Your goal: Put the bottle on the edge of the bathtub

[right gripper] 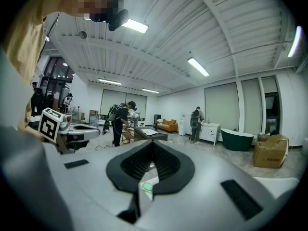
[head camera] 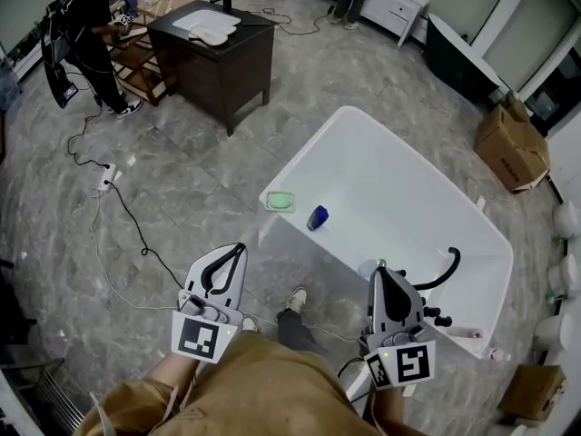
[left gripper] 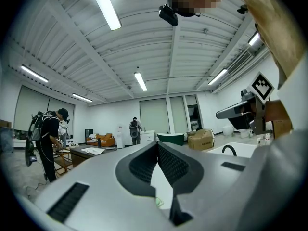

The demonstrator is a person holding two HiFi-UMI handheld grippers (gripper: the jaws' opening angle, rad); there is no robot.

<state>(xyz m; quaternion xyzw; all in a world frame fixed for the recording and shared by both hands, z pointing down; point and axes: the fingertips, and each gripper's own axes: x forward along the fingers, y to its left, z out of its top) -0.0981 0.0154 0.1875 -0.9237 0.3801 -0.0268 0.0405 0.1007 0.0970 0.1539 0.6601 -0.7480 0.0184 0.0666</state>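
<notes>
A small blue bottle (head camera: pixel 317 217) rests inside the white bathtub (head camera: pixel 363 143), close to its near left corner. A green soap dish (head camera: pixel 280 202) sits on the rim beside it. My left gripper (head camera: pixel 240 247) hangs over the floor, below and left of the bottle, with its jaws closed tip to tip and empty. My right gripper (head camera: pixel 378 271) hovers at the tub's near rim, to the right of the bottle, also shut and empty. The left gripper view shows the left gripper (left gripper: pixel 157 144) with its tips met. In the right gripper view the right gripper (right gripper: pixel 153 142) looks the same. Neither touches the bottle.
A black faucet (head camera: pixel 447 269) arches over the tub's near right end. A dark table (head camera: pixel 213 48) stands far left, with a person (head camera: pixel 86 34) beside it. A cable and power strip (head camera: pixel 107 178) lie on the floor. A cardboard box (head camera: pixel 511 143) sits at the right.
</notes>
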